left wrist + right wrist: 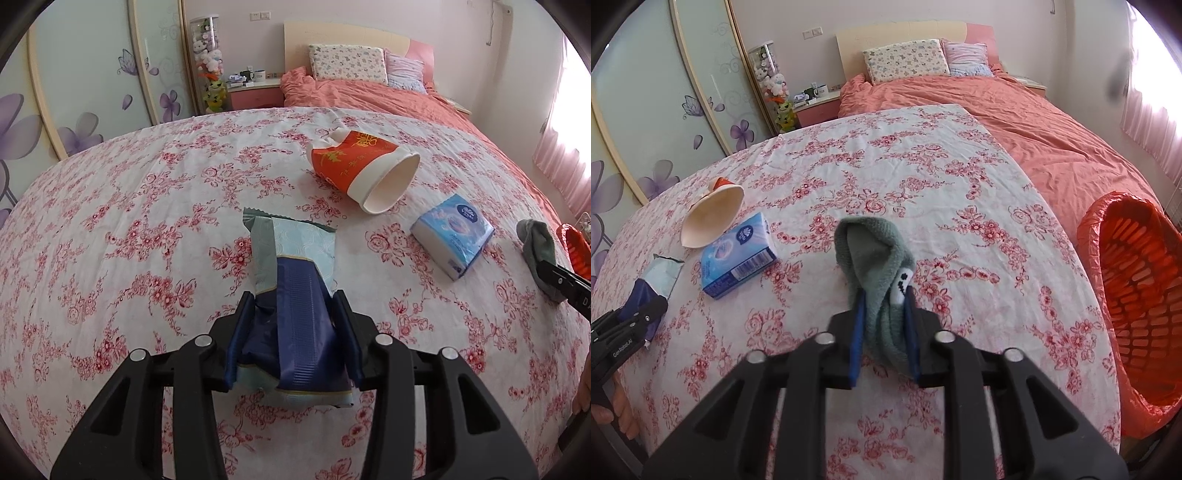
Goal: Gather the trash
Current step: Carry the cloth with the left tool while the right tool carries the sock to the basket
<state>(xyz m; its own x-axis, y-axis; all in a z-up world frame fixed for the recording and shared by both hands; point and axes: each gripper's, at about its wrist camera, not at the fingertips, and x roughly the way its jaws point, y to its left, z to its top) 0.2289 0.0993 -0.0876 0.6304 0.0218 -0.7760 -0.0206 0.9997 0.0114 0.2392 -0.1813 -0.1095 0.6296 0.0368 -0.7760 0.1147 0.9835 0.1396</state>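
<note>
My left gripper (295, 299) is shut on a blue and pale green snack wrapper (295, 266) just above the floral table; it also shows in the right wrist view (655, 284). My right gripper (884, 299) is shut on a grey-green sock (875, 251), whose toe end shows in the left wrist view (535, 243). A crushed red and white paper cup (364, 166) lies on its side beyond the wrapper. A blue tissue pack (454, 232) lies to its right.
An orange-lined trash basket (1134, 295) stands off the table's right edge. A bed with a salmon cover (1034, 122) lies beyond the table (147, 206). Wardrobe doors (74, 74) stand on the left.
</note>
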